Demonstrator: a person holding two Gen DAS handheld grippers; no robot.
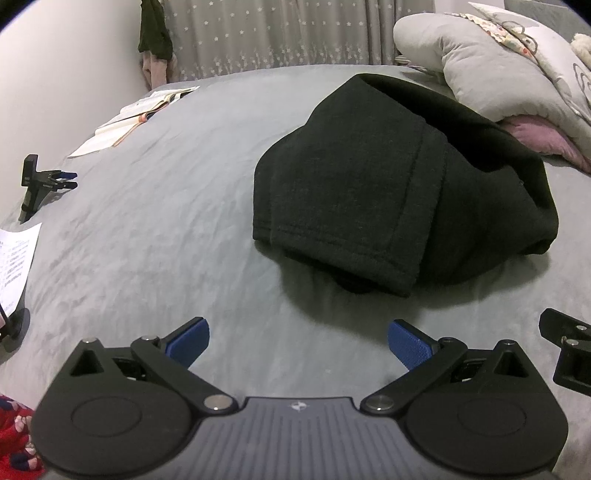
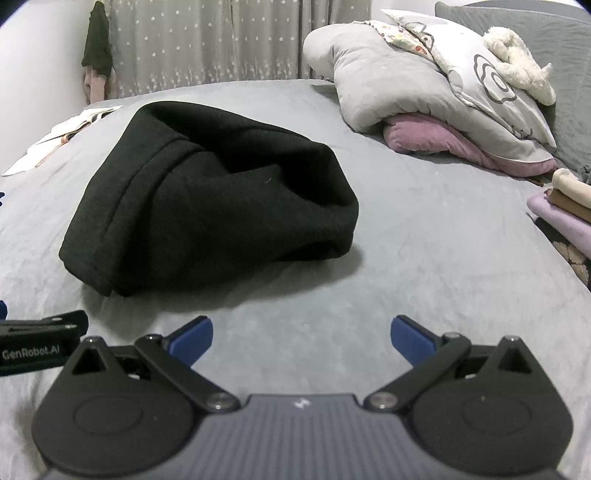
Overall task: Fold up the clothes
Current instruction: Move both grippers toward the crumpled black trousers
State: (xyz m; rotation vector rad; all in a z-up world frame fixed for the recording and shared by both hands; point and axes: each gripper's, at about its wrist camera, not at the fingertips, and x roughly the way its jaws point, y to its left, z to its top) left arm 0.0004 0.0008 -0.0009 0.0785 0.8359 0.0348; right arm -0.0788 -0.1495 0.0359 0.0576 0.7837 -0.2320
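Note:
A black garment (image 1: 399, 184) lies folded into a thick bundle on the grey bed sheet (image 1: 166, 229), its hemmed edge facing me. My left gripper (image 1: 298, 345) hovers open just short of that edge, blue pads wide apart and empty. In the right wrist view the same black garment (image 2: 210, 199) sits ahead and to the left. My right gripper (image 2: 302, 341) is open over bare grey bed sheet (image 2: 424, 258), a little back from the bundle, with nothing between its fingers. Part of the right gripper's body (image 1: 565, 350) shows at the right edge of the left wrist view.
Grey pillows (image 2: 424, 81) over a pink cushion (image 2: 443, 136) pile at the back right. Folded lilac and tan clothes (image 2: 565, 210) lie at the right edge. An open book (image 1: 133, 118), a black clamp tool (image 1: 40, 184) and a printed paper (image 1: 14, 258) lie left. A starred curtain (image 1: 277, 33) hangs behind.

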